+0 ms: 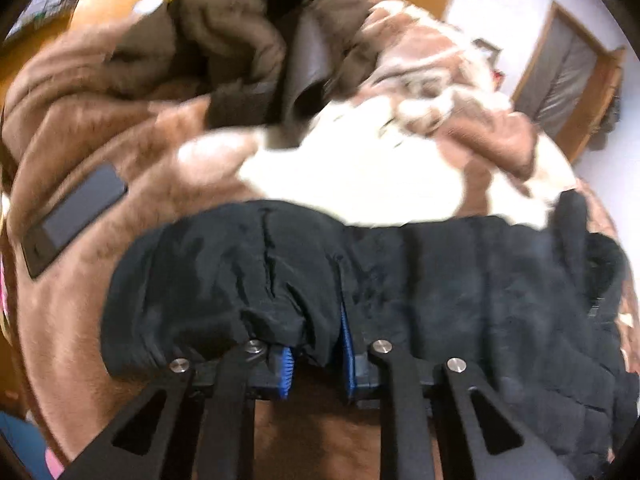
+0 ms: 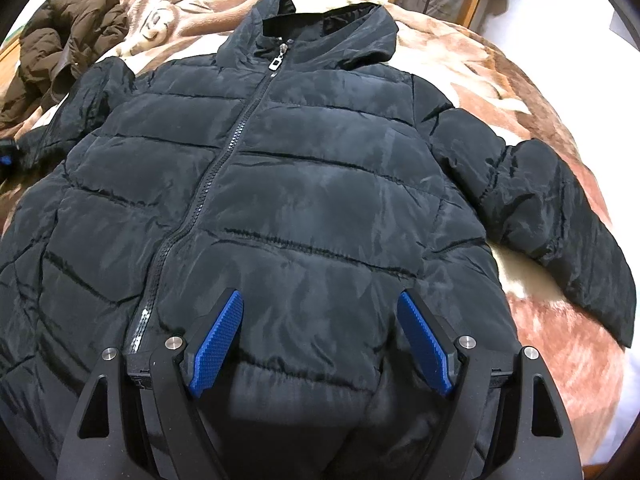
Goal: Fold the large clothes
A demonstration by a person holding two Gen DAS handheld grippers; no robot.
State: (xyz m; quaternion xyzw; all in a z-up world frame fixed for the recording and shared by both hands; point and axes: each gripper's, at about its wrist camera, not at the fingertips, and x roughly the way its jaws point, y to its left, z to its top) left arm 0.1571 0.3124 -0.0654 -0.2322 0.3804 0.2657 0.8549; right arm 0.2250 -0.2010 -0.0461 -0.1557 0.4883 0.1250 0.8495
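Observation:
A black hooded puffer jacket (image 2: 280, 184) lies front up and zipped on a brown and cream blanket (image 2: 500, 72), hood at the far end. Its right sleeve (image 2: 560, 216) stretches out to the right. My right gripper (image 2: 320, 320) is open, its blue pads spread over the jacket's lower front near the hem. My left gripper (image 1: 316, 344) is shut on the jacket's left sleeve (image 1: 280, 280), black fabric bunched between its blue pads; this view is blurred. The left gripper also shows at the far left edge of the right wrist view (image 2: 6, 156).
A brown puffer jacket (image 1: 240, 40) lies crumpled at the far side of the bed, also in the right wrist view (image 2: 60, 48). A dark phone (image 1: 76, 216) lies on the blanket to the left. A wooden door (image 1: 576, 80) stands at the right.

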